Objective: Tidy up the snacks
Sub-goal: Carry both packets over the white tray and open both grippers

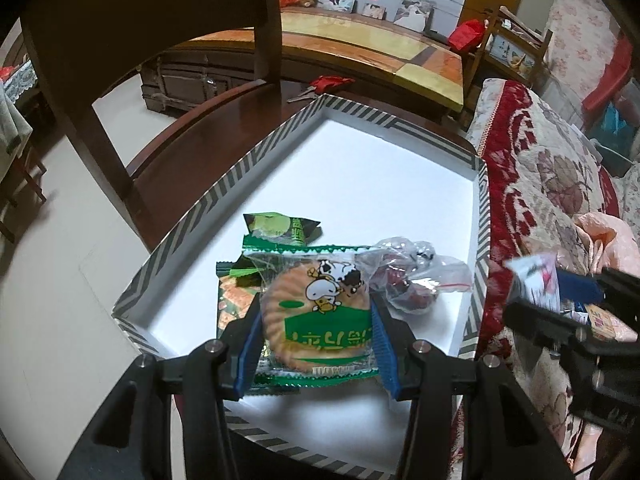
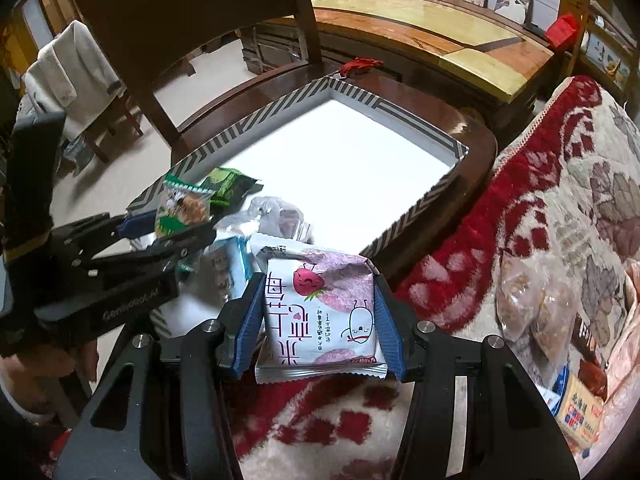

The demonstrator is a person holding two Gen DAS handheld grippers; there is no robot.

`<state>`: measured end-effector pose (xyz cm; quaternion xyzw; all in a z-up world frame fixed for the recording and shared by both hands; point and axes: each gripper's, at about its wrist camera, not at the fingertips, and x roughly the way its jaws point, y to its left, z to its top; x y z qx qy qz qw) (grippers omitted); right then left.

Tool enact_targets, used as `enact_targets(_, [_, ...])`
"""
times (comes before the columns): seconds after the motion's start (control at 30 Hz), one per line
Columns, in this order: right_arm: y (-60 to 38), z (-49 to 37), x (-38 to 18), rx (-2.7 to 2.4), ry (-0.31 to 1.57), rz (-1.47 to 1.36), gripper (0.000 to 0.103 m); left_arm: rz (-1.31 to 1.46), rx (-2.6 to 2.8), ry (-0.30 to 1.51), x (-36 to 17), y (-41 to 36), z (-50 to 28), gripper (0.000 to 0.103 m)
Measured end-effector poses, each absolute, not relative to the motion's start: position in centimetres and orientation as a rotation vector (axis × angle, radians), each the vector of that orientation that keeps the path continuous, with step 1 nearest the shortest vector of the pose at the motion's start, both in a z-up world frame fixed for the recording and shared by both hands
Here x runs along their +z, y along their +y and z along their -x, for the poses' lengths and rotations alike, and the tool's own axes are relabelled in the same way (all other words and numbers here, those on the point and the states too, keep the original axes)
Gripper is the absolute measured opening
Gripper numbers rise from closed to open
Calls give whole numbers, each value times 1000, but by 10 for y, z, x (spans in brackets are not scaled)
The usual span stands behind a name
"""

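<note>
The left tool (image 1: 316, 320) grips a clear-wrapped round biscuit packet (image 1: 320, 316) with a cartoon cow on it, its blue pads pressed on the packet's two sides, above the near part of a shallow white box (image 1: 224, 184) with a striped rim. Already lying in the box, just beyond the biscuit, are a small green snack packet (image 1: 280, 230), a green cracker packet (image 1: 234, 300) partly hidden under the biscuit, and to the right a clear bag of dark red pieces (image 1: 412, 280). The right tool (image 2: 318, 316) holds a white and purple strawberry packet (image 2: 320, 312) by its sides, above a red and cream patterned blanket (image 2: 520, 208) just near of the box's corner (the blanket lies right of the box in both views). The box sits on a dark wooden counter (image 1: 224, 120), with a wooden chair (image 1: 132, 40) at its far left. More snacks (image 2: 540, 308) lie on the blanket at the right.
</note>
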<state>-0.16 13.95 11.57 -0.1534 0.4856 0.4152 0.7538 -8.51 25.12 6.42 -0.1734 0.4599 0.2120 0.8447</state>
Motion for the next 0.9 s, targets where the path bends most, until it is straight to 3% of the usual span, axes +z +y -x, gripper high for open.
enact_targets(0.9, [216, -51, 74, 876, 1092, 427, 51, 385, 479, 1017, 40, 269, 72, 51])
